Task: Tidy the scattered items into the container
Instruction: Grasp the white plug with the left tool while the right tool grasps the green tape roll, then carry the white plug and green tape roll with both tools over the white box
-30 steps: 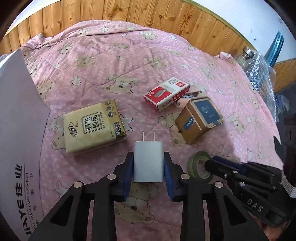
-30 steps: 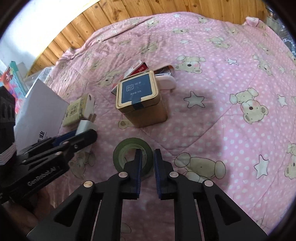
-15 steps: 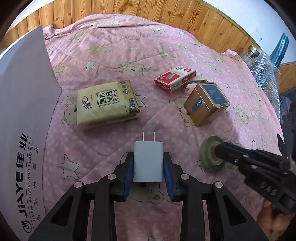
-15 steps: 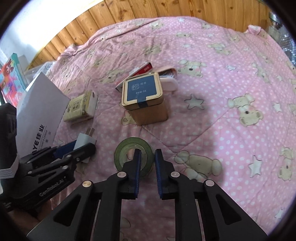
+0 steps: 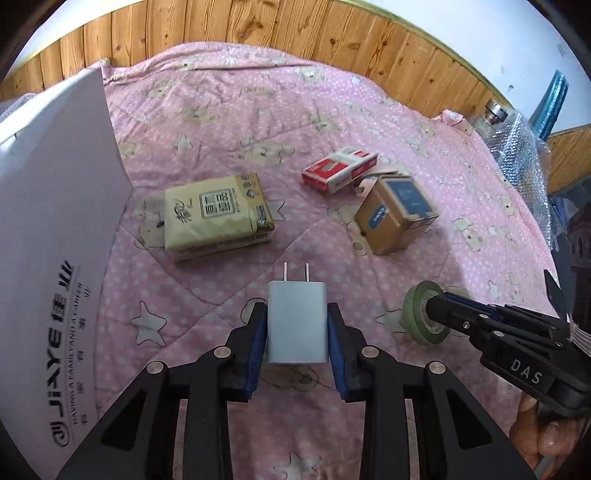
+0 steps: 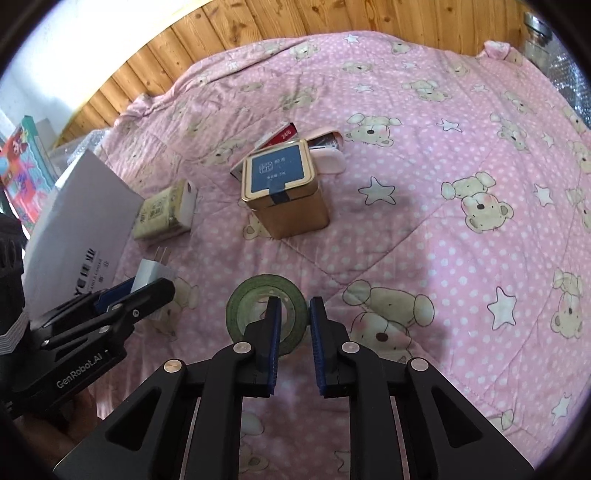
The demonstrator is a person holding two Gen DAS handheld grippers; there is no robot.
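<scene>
My left gripper (image 5: 297, 325) is shut on a white charger plug (image 5: 297, 325), prongs pointing forward, held above the pink quilt; the same plug (image 6: 153, 275) shows in the right wrist view. My right gripper (image 6: 293, 321) is shut on the rim of a green tape roll (image 6: 255, 299), lifted off the quilt; the tape roll (image 5: 419, 314) hangs at the right in the left wrist view. On the quilt lie a tissue pack (image 5: 216, 216), a red and white box (image 5: 338, 171) and a brown tin with a blue lid (image 5: 397, 214). The white box (image 5: 55, 236) stands at the left.
A pink case (image 6: 328, 153) lies behind the tin (image 6: 282, 188). Wooden panelling (image 5: 258, 22) runs along the far side of the bed. A glass jar and bubble wrap (image 5: 517, 140) sit off the right edge. A hand (image 5: 543, 435) holds the right gripper.
Both grippers have risen and pulled back with their loads. The tape roll has come up off the quilt. The white box now looms larger at the left.
</scene>
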